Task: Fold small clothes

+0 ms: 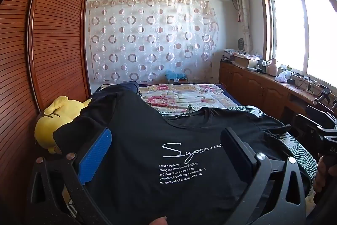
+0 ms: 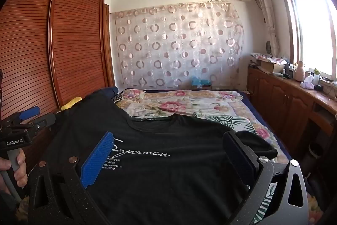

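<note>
**Black T-shirt spread on the bed, both grippers wide open above it**

The bed (image 2: 189, 102), covered with a floral quilt, fills the middle of the room, with a slatted wooden wardrobe (image 1: 52, 35) along its left side and a low wooden cabinet (image 2: 284, 102) under the window on the right. Across the near part of the bed lies the black T-shirt (image 1: 168, 151), front up, collar toward the far wall, white script and small printed lines on its chest (the script reads "Superman" in the right wrist view). A yellow plush toy (image 1: 56, 119) sits beside the shirt's left shoulder, against the wardrobe.

The left gripper (image 1: 166, 140) hangs over the chest print, its blue pad and black pad spread far apart, nothing between them. The right gripper (image 2: 168, 144) is just as wide, over the shirt's right half, holding nothing; whether either touches the cloth cannot be told.
</note>
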A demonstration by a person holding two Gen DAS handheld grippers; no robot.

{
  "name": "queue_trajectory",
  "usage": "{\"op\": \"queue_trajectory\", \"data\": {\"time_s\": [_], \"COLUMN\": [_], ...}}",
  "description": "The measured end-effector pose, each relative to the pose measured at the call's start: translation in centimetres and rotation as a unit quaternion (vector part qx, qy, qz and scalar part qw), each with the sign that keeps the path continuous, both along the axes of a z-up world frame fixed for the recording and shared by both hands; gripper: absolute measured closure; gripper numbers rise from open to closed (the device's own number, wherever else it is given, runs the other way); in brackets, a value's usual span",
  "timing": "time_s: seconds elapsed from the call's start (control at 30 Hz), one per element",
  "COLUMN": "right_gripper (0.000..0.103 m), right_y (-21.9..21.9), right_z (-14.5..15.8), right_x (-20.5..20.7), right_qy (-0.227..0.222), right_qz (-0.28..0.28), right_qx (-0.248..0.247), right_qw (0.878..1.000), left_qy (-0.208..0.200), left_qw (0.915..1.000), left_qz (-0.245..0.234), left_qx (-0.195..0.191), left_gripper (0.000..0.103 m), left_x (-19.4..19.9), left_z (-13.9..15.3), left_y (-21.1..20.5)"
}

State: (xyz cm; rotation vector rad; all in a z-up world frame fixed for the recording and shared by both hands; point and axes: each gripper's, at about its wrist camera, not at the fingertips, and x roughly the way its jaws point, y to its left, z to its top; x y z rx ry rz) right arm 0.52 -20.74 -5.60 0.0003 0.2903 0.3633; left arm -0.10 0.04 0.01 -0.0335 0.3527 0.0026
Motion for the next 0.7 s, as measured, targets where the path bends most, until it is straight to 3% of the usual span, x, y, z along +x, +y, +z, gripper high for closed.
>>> {"op": "queue_trajectory", "data": {"time_s": [0.7], "right_gripper": [0.0], "right_y": [-0.02], "right_z": [0.01], "right_x": [-0.04], "right_qy": [0.002], "right_qz": [0.0], "right_qx": [-0.005], "right_qw": [1.0], "left_qy": [0.001], "left_qw": [0.9999], "left_qz": [0.002], "left_qx": [0.012], "left_gripper": [0.0], "left_x": [-0.4], "left_z": [0.24], "left_y": [-0.63]}}
